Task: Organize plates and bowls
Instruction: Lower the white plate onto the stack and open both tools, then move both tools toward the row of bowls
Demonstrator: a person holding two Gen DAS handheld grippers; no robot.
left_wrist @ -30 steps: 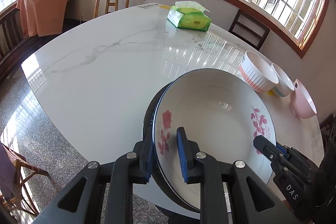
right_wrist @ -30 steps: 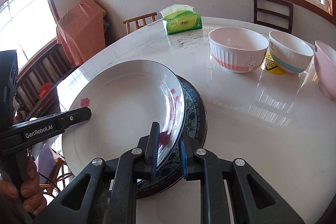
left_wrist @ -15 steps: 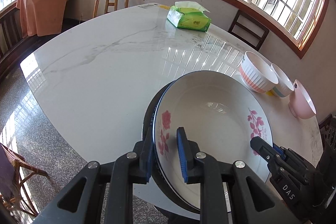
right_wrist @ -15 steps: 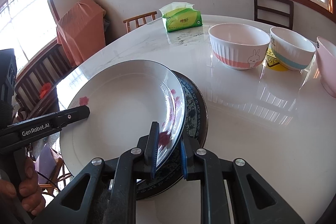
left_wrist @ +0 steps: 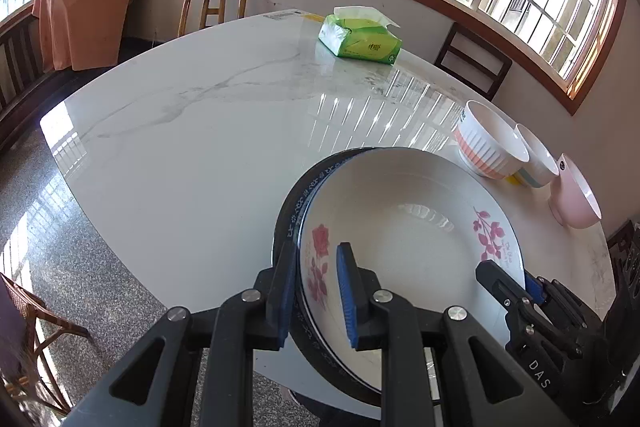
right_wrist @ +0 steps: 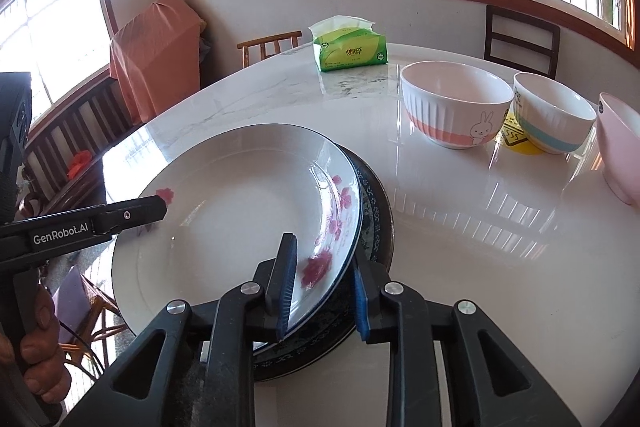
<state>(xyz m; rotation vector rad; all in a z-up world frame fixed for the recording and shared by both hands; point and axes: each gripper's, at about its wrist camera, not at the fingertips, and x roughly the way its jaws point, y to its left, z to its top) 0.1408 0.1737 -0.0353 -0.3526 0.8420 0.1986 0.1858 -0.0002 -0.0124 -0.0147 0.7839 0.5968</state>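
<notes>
A white plate with pink flowers (left_wrist: 404, 227) (right_wrist: 240, 211) sits over a dark blue-patterned plate (left_wrist: 290, 215) (right_wrist: 376, 203) at the near edge of the marble table (left_wrist: 200, 131). My left gripper (left_wrist: 312, 291) straddles the white plate's left rim, its jaws a little apart around it. My right gripper (right_wrist: 322, 283) straddles the opposite rim the same way, and it also shows in the left wrist view (left_wrist: 504, 283). Whether the jaws press the rim I cannot tell. Three bowls stand to the right: a white-and-coral rabbit bowl (right_wrist: 454, 105), a white bowl with a teal band (right_wrist: 554, 113), a pink bowl (right_wrist: 620, 147).
A green tissue pack (left_wrist: 360, 41) (right_wrist: 348, 47) lies at the far side of the table. Wooden chairs (left_wrist: 214, 5) (right_wrist: 520, 39) stand around it. A yellow sticker (right_wrist: 516, 141) lies under the teal bowl. An orange-covered piece of furniture (right_wrist: 156, 47) stands by the wall.
Both grippers and the white plate have drawn back slightly and lowered over the dark plate. The jaws look a little wider around the rim than before.
</notes>
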